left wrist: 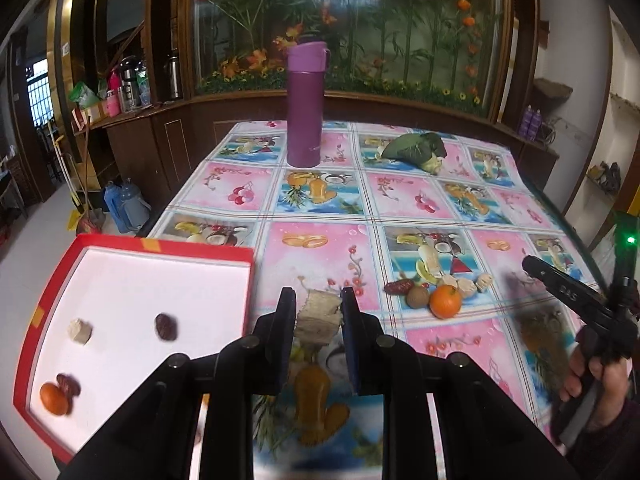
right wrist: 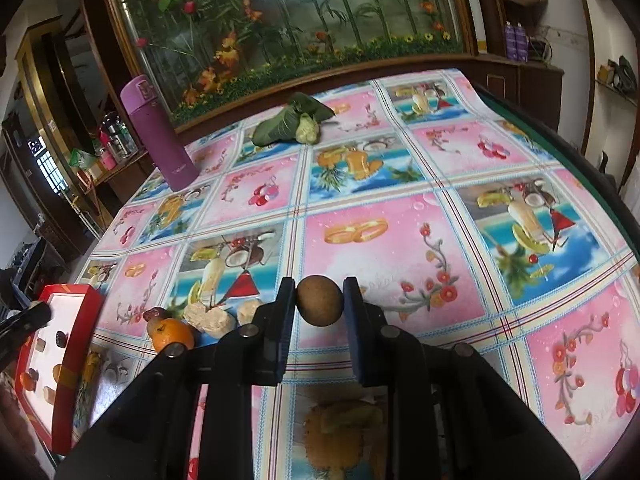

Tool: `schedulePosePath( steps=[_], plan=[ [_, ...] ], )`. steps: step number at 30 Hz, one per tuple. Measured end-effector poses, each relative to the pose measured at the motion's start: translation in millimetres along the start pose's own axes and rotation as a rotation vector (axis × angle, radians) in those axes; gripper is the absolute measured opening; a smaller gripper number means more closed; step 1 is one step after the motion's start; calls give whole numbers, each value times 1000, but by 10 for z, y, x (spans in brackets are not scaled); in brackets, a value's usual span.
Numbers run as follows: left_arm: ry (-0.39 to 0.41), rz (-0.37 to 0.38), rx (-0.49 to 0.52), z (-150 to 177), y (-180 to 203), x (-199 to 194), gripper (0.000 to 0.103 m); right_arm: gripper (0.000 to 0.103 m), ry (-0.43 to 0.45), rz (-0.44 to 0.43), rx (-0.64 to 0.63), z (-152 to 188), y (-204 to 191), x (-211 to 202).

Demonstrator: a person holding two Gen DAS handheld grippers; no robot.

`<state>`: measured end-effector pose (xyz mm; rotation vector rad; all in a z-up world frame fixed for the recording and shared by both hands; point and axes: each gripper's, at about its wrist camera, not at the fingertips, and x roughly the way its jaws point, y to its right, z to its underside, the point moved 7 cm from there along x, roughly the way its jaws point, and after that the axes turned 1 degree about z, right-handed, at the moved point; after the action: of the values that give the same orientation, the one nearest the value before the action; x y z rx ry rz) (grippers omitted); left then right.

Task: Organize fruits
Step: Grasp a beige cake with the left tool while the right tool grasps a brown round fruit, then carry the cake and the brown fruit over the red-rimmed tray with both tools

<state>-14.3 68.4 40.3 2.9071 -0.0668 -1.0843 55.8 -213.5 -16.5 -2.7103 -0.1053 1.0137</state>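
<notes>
My left gripper is shut on a pale beige fruit chunk, held above the table just right of the red box. The box's white inside holds a beige chunk, a dark date, an orange and another date. My right gripper is shut on a round brown fruit above the cloth. On the table lies a cluster: an orange, a brown round fruit, a date and beige chunks. The right gripper also shows in the left wrist view.
A tall purple flask stands at the table's far side. A leafy green vegetable lies far right of it. The table's right edge is dark. The box sits at the table's left front corner.
</notes>
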Motion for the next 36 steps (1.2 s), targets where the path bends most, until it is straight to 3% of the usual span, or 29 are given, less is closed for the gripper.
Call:
schedulePosePath(
  steps=[8, 15, 36],
  plan=[
    [21, -16, -21, 55, -181, -177, 21, 26, 56, -7, -59, 10, -182, -98],
    [66, -79, -45, 72, -531, -342, 21, 26, 51, -101, -63, 94, -547, -167],
    [93, -233, -230, 397, -1931, -550, 21, 26, -64, -423, -334, 756, -2932, -285]
  ],
)
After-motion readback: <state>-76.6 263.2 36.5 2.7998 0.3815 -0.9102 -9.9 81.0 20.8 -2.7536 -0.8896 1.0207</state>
